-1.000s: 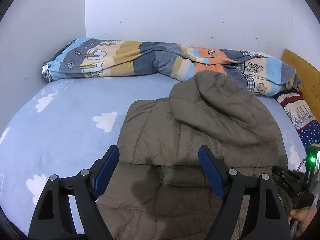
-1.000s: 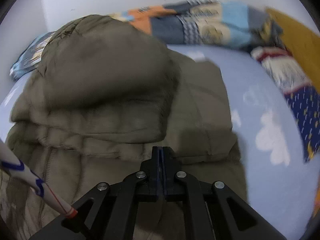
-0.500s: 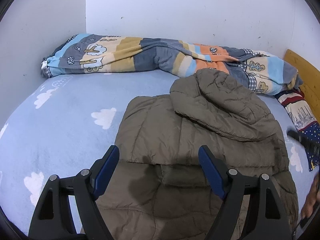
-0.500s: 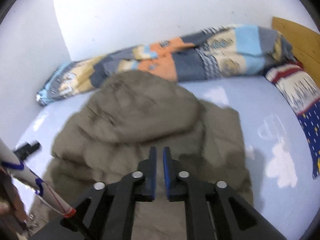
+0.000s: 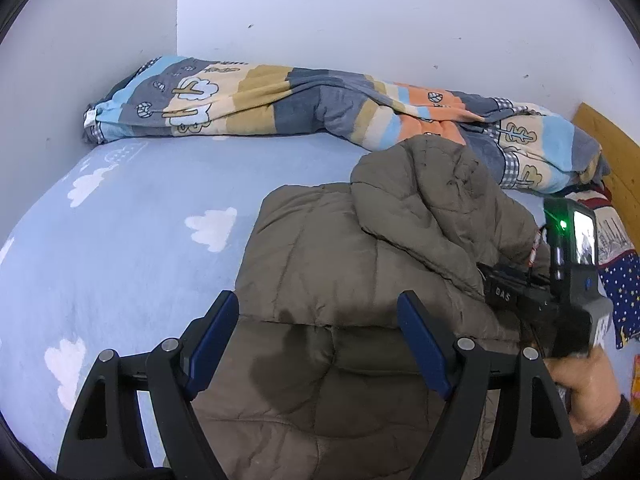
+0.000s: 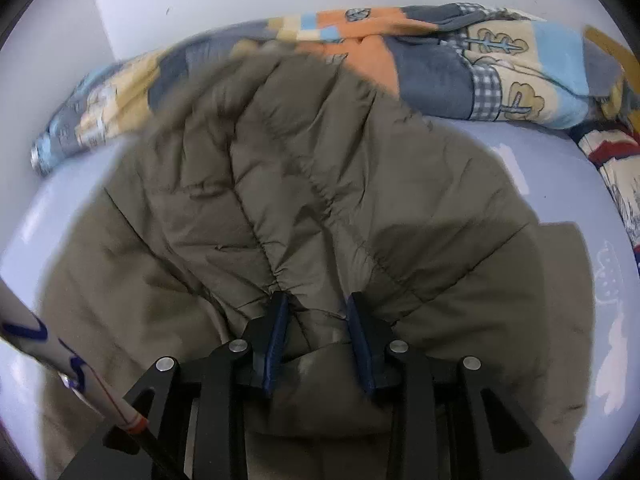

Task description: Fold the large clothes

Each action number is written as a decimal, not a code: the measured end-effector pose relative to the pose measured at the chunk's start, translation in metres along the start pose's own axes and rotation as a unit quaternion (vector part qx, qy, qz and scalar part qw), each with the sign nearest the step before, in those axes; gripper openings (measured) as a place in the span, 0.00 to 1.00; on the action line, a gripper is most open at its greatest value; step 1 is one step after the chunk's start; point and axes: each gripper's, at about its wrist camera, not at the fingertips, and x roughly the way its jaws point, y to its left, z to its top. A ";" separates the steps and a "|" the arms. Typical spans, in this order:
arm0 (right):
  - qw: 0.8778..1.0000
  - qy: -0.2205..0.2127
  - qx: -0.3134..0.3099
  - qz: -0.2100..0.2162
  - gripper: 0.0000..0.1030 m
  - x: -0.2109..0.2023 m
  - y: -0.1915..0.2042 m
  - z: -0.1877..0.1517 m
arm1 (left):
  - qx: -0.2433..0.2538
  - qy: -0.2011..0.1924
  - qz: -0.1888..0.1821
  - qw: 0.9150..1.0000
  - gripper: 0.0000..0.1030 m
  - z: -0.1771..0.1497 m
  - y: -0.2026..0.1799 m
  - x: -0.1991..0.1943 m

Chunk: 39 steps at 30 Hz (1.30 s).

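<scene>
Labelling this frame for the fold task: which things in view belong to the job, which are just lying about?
Job:
olive puffer jacket
jacket hood
right gripper, jaws around a hood pleat
left gripper, open above the jacket

Lying about:
patchwork quilt
cloud-print sheet
starry pillow
wooden headboard
</scene>
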 end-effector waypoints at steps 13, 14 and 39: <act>0.994 -0.052 -0.034 0.094 0.43 -0.040 0.076 0.036 | -0.009 -0.002 0.013 1.000 0.78 0.000 0.005 0.000; 0.994 -0.034 -0.043 0.090 0.43 -0.027 0.084 0.034 | -0.009 -0.002 0.013 1.000 0.78 0.000 0.005 0.000; 0.999 -0.003 0.043 0.029 0.43 -0.026 -0.070 -0.012 | 0.026 0.021 0.009 0.999 0.78 -0.010 -0.014 0.016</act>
